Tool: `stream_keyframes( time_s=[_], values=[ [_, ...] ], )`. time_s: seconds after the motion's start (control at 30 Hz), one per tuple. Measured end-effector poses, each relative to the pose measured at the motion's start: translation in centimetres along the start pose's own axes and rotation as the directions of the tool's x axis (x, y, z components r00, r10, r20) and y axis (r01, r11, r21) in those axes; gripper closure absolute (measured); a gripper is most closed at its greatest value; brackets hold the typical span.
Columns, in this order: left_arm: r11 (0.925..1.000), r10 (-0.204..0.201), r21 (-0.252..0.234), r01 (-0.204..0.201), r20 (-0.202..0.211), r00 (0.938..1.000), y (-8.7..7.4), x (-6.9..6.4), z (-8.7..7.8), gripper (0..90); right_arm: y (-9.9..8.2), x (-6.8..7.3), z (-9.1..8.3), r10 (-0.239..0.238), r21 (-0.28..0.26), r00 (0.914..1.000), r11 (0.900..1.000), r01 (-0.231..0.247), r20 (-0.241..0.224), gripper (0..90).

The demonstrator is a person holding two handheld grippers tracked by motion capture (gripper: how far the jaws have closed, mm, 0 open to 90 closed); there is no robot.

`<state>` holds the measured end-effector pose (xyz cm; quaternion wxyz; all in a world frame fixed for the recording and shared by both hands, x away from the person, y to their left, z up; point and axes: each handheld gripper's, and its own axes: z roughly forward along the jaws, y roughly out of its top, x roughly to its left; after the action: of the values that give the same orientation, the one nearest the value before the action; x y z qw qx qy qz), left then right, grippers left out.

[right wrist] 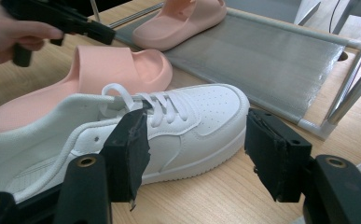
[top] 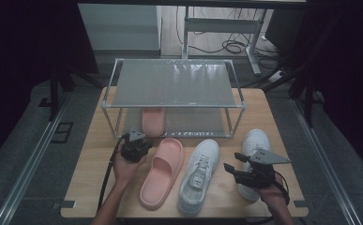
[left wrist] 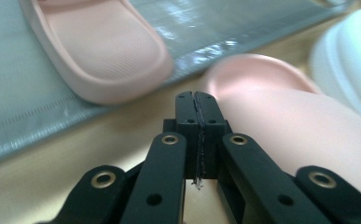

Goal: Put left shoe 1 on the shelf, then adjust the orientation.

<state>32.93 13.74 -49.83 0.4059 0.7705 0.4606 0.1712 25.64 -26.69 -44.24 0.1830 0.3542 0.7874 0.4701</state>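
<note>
While the left gripper's fingers [left wrist: 187, 116] press together, the pink slipper [left wrist: 285, 121] lies just beside.

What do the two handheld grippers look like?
Both are black, each with two jaws. The left gripper and right gripper each carry a grey three-cornered plate on top and trail a black cable. Brass-coloured rivets dot the jaw links. Forearms are bare.

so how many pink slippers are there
2. One pink slipper lies on the lower shelf of the rack, partly under the top shelf. The other pink slipper lies on the table beside the left white sneaker. More could be hidden beneath the top shelf.
</note>
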Motion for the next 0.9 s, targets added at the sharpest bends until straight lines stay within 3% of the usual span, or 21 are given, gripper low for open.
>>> stream_keyframes(
  time_s=[0.17, 0.3, 0.47, 0.63, 0.9],
  values=[
    [0.9995, -0.005, -0.03, 0.006, 0.041, 0.9991, -1.5, -1.3, -2.4, 89.6, 0.0, -0.2, 0.0, 0.009, 0.0, 1.0, 1.0, -0.009, 0.004, 40.3],
    [0.999, -0.032, -0.03, 0.034, 0.089, 0.9955, -2.7, -1.6, -3.6, 88.9, 0.0, -0.2, 0.0, 0.002, 0.002, 1.0, 1.0, -0.002, 0.001, 40.3],
    [0.9993, -0.032, -0.015, 0.033, 0.088, 0.9956, -3.6, -1.9, -4.8, 88.5, 0.0, -0.3, -0.1, 0.006, -0.001, 1.0, 1.0, -0.006, 0.002, 40.3],
    [0.9992, -0.025, -0.03, 0.028, 0.098, 0.9949, -4.0, -2.2, -6.2, 88.6, 0.1, -0.1, -0.1, 0.001, -0.003, 1.0, 1.0, -0.001, 0.0, 40.3],
    [0.9997, 0.004, -0.023, -0.001, 0.126, 0.9921, -3.9, -2.9, -6.2, 90.0, 0.1, -0.1, 0.1, 0.001, -0.003, 1.0, 1.0, -0.001, -0.004, 40.3]
  ],
)
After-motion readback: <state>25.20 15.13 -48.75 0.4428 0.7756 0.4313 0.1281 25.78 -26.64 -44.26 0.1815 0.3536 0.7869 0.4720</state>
